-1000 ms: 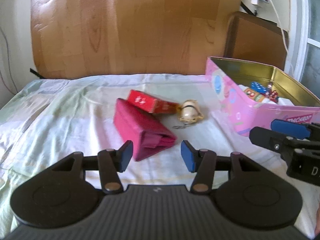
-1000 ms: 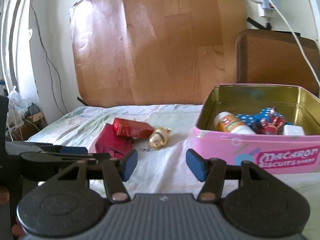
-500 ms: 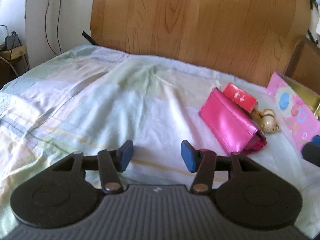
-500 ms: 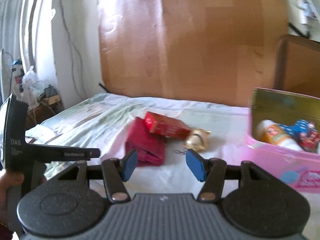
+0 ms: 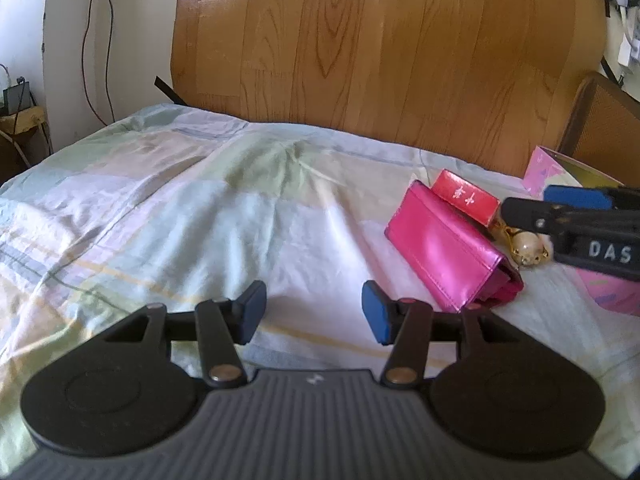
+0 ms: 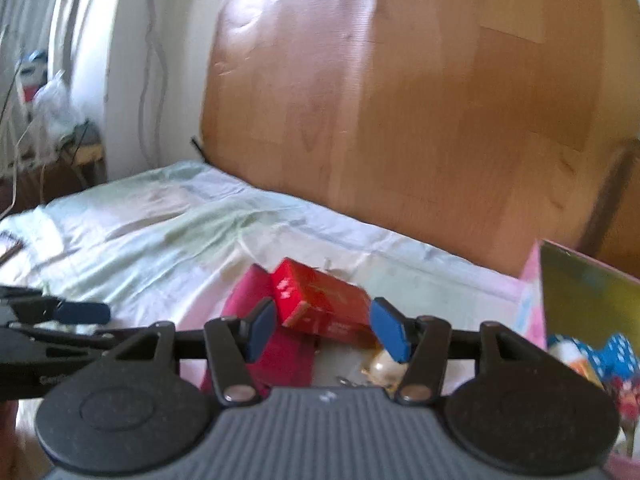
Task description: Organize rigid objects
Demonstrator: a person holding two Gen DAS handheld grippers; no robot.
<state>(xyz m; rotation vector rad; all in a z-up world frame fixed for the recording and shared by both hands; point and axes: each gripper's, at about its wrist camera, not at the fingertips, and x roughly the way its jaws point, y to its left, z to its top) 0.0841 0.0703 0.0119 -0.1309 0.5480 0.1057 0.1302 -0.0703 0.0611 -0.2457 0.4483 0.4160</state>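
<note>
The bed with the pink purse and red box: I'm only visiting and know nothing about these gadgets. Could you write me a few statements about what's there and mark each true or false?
1. The red box leans on the pink purse. True.
2. The right gripper is clamped on the red box. False: its jaws stand open, with the box beyond them, not gripped.
3. The left gripper holds the purse. False: it is open and empty over the bedsheet; the purse lies off to its right.
4. The pink tin already has things inside it. True.
5. A small golden keychain figure lies beside the purse. True.
</note>
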